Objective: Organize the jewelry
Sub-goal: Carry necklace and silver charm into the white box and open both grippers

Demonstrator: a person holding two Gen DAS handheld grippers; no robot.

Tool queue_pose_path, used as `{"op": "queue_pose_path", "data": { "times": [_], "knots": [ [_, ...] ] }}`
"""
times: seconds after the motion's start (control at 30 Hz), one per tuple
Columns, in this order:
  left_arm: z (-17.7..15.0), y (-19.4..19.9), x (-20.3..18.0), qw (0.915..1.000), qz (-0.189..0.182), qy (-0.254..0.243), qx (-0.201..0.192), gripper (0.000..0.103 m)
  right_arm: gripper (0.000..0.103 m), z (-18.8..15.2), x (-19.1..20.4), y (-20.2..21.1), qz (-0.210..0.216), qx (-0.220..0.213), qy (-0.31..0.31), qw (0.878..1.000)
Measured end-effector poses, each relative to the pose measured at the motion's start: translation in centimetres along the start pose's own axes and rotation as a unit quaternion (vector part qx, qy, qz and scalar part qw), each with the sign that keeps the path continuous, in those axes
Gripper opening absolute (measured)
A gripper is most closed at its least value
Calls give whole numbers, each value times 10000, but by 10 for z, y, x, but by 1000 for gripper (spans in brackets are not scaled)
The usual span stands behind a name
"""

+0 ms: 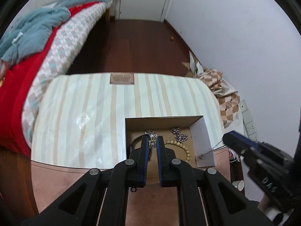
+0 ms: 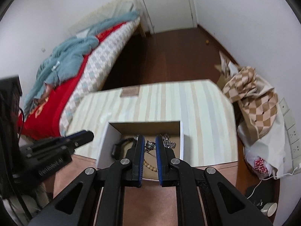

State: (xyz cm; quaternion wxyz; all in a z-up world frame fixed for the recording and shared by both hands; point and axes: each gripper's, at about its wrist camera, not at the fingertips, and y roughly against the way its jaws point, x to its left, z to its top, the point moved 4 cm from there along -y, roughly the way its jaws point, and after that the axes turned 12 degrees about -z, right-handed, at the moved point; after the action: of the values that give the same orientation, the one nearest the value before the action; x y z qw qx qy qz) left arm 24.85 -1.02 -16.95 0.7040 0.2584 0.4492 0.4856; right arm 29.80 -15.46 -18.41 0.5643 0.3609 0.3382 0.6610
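A cardboard box, white outside and brown inside, sits on a striped cushioned top. Inside lie a yellow bead bracelet, a silver chain, a gold chain and a black cord. My left gripper hangs over the box, shut, with a gold-and-silver pendant pinched between its blue pads. My right gripper is over the same box, shut on a small silver piece. Its thin chain dangles from that gripper in the left wrist view. The left gripper is blurred here.
A bed with a red sheet and a blue blanket runs along the left. A heap of checked cloth lies to the right by wall sockets. A cup stands on the dark wood floor. A white door closes the far end.
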Motion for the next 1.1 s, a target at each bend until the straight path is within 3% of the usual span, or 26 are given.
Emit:
{"op": "queue_pose_path", "data": {
  "times": [0.23, 0.43, 0.5, 0.53, 0.57, 0.6, 0.63, 0.67, 0.7, 0.77, 0.8, 0.83, 0.93, 1.1],
  "knots": [
    [8, -28, 10, 9991, -56, 126, 403, 6, 12, -3, -3, -42, -42, 366, 77, 9993],
    [13, -32, 22, 9979, 205, 315, 534, 11, 14, 0, 0, -57, -72, 696, 199, 9973],
    [14, -29, 27, 9975, 400, 344, 475, 15, 24, -1, -1, -58, -66, 777, 173, 9968],
    [14, -27, 29, 9974, 450, 343, 452, 26, 39, -2, -2, -57, -71, 790, 148, 9967],
    [15, -23, 31, 9971, 572, 318, 382, 45, 51, -3, -2, -55, -89, 780, 127, 9968],
    [16, -19, 33, 9968, 678, 298, 312, 59, 54, -3, -4, -52, -114, 747, 117, 9971],
    [16, -13, 34, 9960, 831, 268, 179, 81, 57, -4, -5, -49, -159, 707, 130, 9973],
    [16, -8, 35, 9955, 915, 232, 89, 87, 59, -4, -7, -46, -183, 690, 136, 9974],
    [16, -4, 35, 9948, 998, 190, 44, 87, 61, -4, -8, -44, -241, 675, 143, 9973],
    [14, -1, 36, 9932, 1153, 133, 31, 89, 77, -5, -9, -39, -459, 633, 185, 9968],
    [11, 1, 37, 9923, 1234, 93, 14, 92, 81, -5, -9, -37, -548, 593, 214, 9965],
    [10, 1, 37, 9919, 1271, 68, 5, 102, 85, -6, -9, -34, -708, 551, 265, 9956],
    [-1, 7, 37, 9892, 1467, -52, -59, 103, 98, -12, -9, -33, -995, 605, 362, 9925],
    [-18, 14, 38, 9877, 1561, -69, -72, 103, 100, -28, -5, -32, -1131, 725, 415, 9901]
  ]
}}
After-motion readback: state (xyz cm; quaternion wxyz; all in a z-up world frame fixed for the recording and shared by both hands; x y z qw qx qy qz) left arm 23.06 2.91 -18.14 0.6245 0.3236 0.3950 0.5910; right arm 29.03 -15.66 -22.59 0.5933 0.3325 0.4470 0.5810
